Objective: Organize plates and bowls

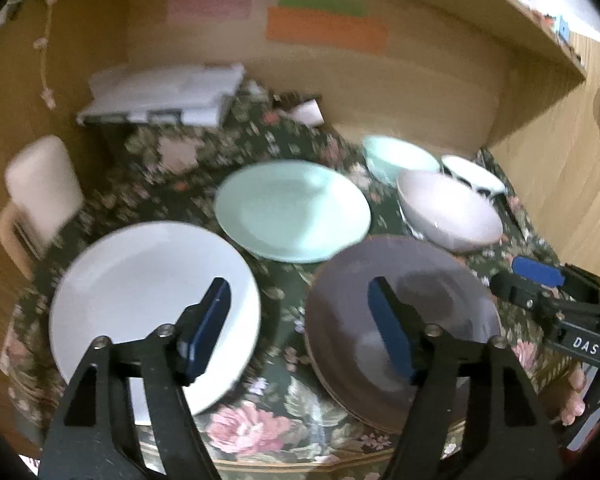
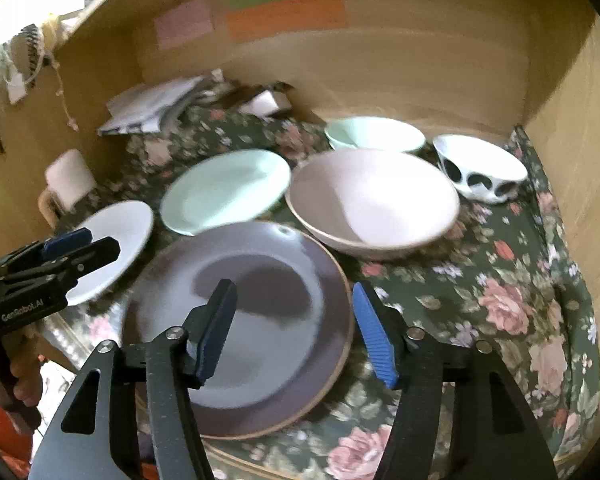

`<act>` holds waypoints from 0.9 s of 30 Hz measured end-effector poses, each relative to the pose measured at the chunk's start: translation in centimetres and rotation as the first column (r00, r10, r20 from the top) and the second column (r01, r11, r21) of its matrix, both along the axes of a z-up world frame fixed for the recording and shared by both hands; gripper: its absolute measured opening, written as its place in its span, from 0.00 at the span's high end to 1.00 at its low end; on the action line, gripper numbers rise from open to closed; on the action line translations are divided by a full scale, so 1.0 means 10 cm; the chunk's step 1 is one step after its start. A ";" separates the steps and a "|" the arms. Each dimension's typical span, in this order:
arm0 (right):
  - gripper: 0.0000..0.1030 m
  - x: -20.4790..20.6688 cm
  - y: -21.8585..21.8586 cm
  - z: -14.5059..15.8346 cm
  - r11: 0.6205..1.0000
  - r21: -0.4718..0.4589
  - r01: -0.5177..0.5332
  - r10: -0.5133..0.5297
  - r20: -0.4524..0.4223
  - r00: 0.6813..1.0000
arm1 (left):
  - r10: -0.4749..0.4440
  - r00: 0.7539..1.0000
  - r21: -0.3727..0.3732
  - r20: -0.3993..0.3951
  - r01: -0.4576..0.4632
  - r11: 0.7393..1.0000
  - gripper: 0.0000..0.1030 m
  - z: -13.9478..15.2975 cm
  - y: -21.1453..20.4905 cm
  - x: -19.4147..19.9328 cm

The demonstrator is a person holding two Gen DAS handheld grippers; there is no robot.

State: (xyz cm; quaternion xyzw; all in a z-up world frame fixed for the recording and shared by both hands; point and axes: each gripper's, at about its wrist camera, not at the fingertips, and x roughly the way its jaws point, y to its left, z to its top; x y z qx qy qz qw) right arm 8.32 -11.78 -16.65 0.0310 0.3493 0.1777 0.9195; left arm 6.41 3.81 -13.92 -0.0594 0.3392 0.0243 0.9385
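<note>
On a floral cloth lie a white plate (image 1: pixel 140 300) (image 2: pixel 116 240), a mint plate (image 1: pixel 292 210) (image 2: pixel 224 190) and a dark purple plate (image 1: pixel 420 312) (image 2: pixel 260 320). Behind stand a pale pink bowl (image 1: pixel 452 208) (image 2: pixel 376 200), a mint bowl (image 1: pixel 400 156) (image 2: pixel 376 134) and a white bowl with black spots (image 1: pixel 474 174) (image 2: pixel 480 170). My left gripper (image 1: pixel 300 328) is open and empty, above the gap between the white and purple plates. My right gripper (image 2: pixel 296 328) is open and empty over the purple plate's right part; it also shows in the left wrist view (image 1: pixel 536 276).
The floral cloth (image 2: pixel 500 300) covers a table inside a wooden alcove. A pale mug (image 1: pixel 40 192) (image 2: pixel 68 180) stands at the left. Folded white papers (image 1: pixel 160 96) (image 2: pixel 156 104) lie at the back. Coloured notes (image 1: pixel 324 28) stick on the back wall.
</note>
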 end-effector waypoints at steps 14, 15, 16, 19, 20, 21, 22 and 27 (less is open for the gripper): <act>0.25 -0.01 0.60 0.27 0.988 0.027 -0.155 0.152 0.092 0.984 | 0.152 0.986 0.003 0.075 -0.153 0.988 0.05 0.20 0.61 -0.28; 0.25 0.01 0.64 0.27 0.986 0.027 -0.164 0.161 0.091 0.983 | 0.161 0.984 0.001 0.071 -0.161 0.987 0.05 0.18 0.66 -0.30; 0.25 0.01 0.68 0.27 0.984 0.027 -0.174 0.171 0.089 0.981 | 0.170 0.983 0.001 0.066 -0.170 0.985 0.05 0.15 0.72 -0.31; 0.25 0.06 0.84 0.25 0.979 0.025 -0.200 0.198 0.079 0.977 | 0.196 0.979 0.010 0.050 -0.196 0.980 0.05 0.08 0.84 -0.34; 0.25 0.07 0.87 0.25 0.978 0.026 -0.206 0.204 0.076 0.976 | 0.202 0.978 0.014 0.045 -0.203 0.979 0.05 0.06 0.88 -0.35; 0.25 0.09 0.92 0.24 0.976 0.027 -0.215 0.213 0.071 0.974 | 0.212 0.976 0.018 0.038 -0.213 0.977 0.05 0.03 0.93 -0.37; 0.25 0.10 0.94 0.25 0.975 0.027 -0.220 0.218 0.068 0.974 | 0.220 0.975 0.021 0.032 -0.221 0.975 0.05 0.00 0.97 -0.38; 0.25 0.21 1.14 0.18 0.968 0.023 -0.248 0.247 0.041 0.968 | 0.258 0.966 0.024 -0.003 -0.258 0.966 0.05 -0.13 1.18 -0.43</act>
